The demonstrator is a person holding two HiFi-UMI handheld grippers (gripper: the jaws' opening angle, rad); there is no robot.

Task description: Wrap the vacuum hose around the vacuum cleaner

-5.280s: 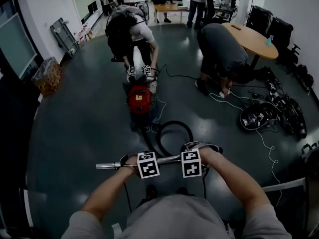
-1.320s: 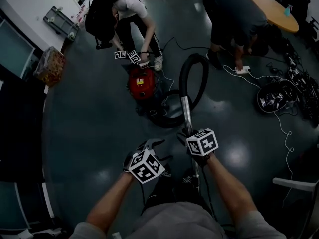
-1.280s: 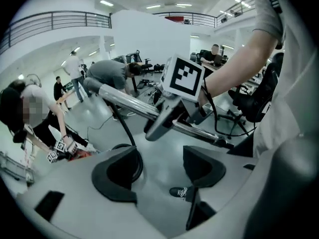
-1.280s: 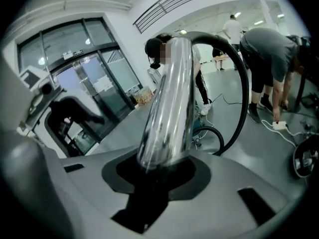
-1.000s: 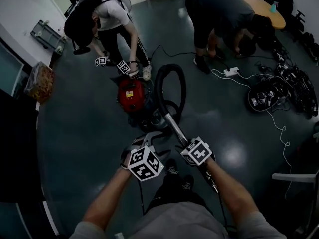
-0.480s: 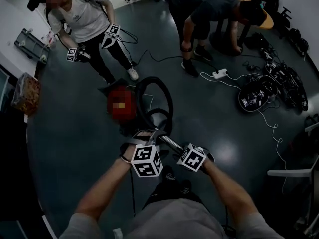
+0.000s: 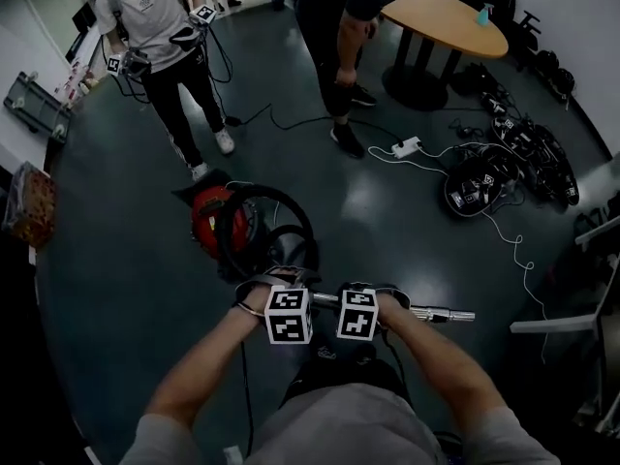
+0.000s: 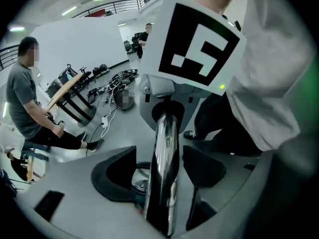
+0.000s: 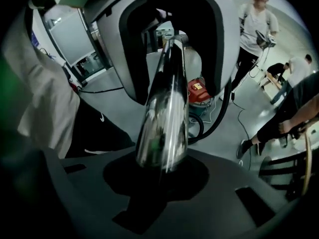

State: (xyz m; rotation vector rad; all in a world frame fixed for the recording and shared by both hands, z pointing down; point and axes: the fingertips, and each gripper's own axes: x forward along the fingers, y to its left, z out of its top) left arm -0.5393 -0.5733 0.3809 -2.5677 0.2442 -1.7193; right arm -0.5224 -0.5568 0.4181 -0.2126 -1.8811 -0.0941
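Note:
The red vacuum cleaner (image 7: pixel 205 223) stands on the dark floor ahead of me, with the black hose (image 7: pixel 262 191) looped over and beside it. I hold the chrome wand (image 7: pixel 436 313) level across my front; its free end points right. My right gripper (image 7: pixel 363 294) is shut on the wand (image 9: pixel 167 98), its jaws closing a little more. My left gripper (image 7: pixel 286 289) faces it with the wand (image 8: pixel 164 148) between its jaws. A strip of floor shows on each side of the tube, so the pads (image 8: pixel 114 173) stand off it. The vacuum (image 9: pixel 198 91) and hose (image 9: pixel 227 103) show behind.
A person in a white shirt (image 7: pixel 160 37) with two grippers stands beyond the vacuum. Another person (image 7: pixel 339 27) stands by a round wooden table (image 7: pixel 446 17). A power strip with white cables (image 7: pixel 407 148) and a heap of black gear (image 7: pixel 484 187) lie to the right.
The wand swung from pointing forward to lying level across my front. My left gripper came onto it. The hose loop dropped over the vacuum. The person in white straightened and stepped back.

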